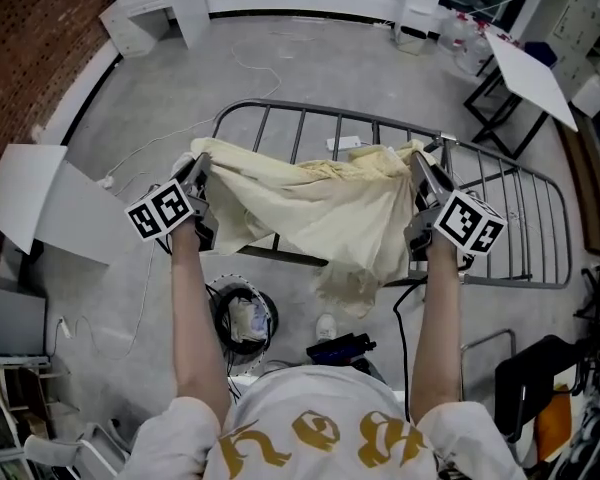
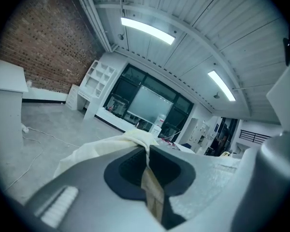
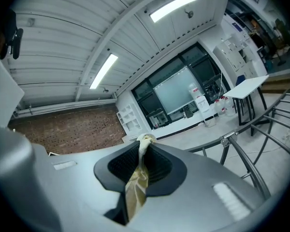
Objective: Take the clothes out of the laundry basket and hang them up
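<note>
- at the person's feet, the laundry basket (image 1: 218,313) sits on the grey floor with another pale item lying in it; a shoe (image 1: 325,326) and a black object (image 1: 340,348) lie just beside it, between the person and the rack
- out at arm's length, the left gripper (image 1: 198,165) is clamped on one top corner of the pale yellow garment (image 1: 320,208), the cloth pinched flat between its closed jaws; the right gripper (image 1: 420,168) bites the opposite corner the same way, a twist of fabric poking out past its pads
- the garment is stretched between the two tools, well clear of the basket; its middle sags and its tail hangs down across the near rail of the drying rack (image 1: 510,208)
- this looks like the hanging step, with the lifting-out done for this piece; the next move likely calls for carrying both corners forward together, lowering them evenly so the cloth drapes over a bar, and only then letting go
- the dangling tail could snag on the near rail, and the raised side wing at the right stands close to the right gripper
- further off, white panels (image 1: 40,208) lean at the left near a brick wall (image 1: 30,38); a cable (image 1: 160,146) trails over the floor; a white table (image 1: 525,73) stands beyond the rack at the right
</note>
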